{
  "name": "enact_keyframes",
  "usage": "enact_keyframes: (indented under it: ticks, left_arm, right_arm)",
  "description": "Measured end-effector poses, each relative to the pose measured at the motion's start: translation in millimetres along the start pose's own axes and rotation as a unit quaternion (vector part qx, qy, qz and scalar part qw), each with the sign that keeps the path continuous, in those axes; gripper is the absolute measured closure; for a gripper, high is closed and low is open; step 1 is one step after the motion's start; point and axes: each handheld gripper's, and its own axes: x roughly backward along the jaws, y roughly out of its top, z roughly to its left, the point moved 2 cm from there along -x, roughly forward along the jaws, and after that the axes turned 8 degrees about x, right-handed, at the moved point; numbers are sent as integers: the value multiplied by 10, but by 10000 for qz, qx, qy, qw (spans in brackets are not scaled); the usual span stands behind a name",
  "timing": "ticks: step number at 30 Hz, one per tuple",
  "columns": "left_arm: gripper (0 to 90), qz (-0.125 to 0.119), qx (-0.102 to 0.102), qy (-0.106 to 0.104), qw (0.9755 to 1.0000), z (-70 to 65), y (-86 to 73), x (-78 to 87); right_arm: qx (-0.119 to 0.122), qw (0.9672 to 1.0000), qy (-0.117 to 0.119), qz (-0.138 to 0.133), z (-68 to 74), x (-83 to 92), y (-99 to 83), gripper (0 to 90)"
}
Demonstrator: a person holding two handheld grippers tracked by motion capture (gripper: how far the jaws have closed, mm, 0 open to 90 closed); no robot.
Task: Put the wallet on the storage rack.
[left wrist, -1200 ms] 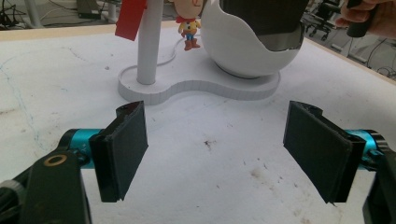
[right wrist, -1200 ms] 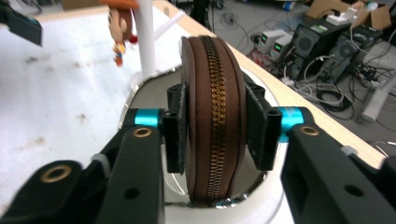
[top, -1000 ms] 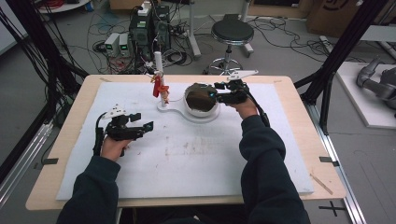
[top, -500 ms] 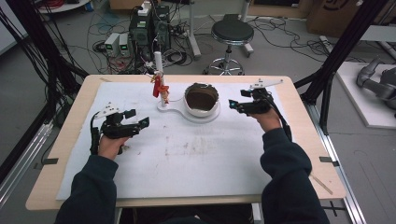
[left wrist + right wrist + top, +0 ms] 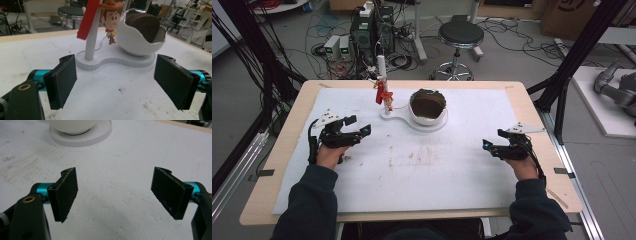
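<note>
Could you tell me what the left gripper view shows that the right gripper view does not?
Left gripper view alone: a cowboy figurine hanging beside a white post with a red tag, the brown inside of the cracked white egg-shaped bowl, a stool beyond the table edge.

Right gripper view alone: just the underside of that bowl on its round white base, seen from the other side.

Both share: the stained white mat and a pair of open black fingers with nothing between them; the right gripper has just been opening.
</note>
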Motion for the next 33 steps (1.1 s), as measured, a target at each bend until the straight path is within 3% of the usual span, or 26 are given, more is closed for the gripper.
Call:
enact_keyframes:
  ticks: [2, 9, 21, 33]
  left_arm:
    - [184, -37, -71, 9, 10000, -7, 12, 18]
    - [184, 106, -170, 0, 9998, -36, -10, -4]
    - [191, 166, -184, -93, 9996, -74, -25, 5]
    - [193, 204, -232, -39, 9995, -74, -40, 16]
  right_arm:
    - [29, 9998, -104, -152, -5, 48, -18, 219]
    - [78, 9992, -287, -277, -11, 131, -27, 220]
    - [172, 9989, -399, -161, 0, 116, -28, 228]
    - [158, 9989, -411, -163, -28, 99, -22, 227]
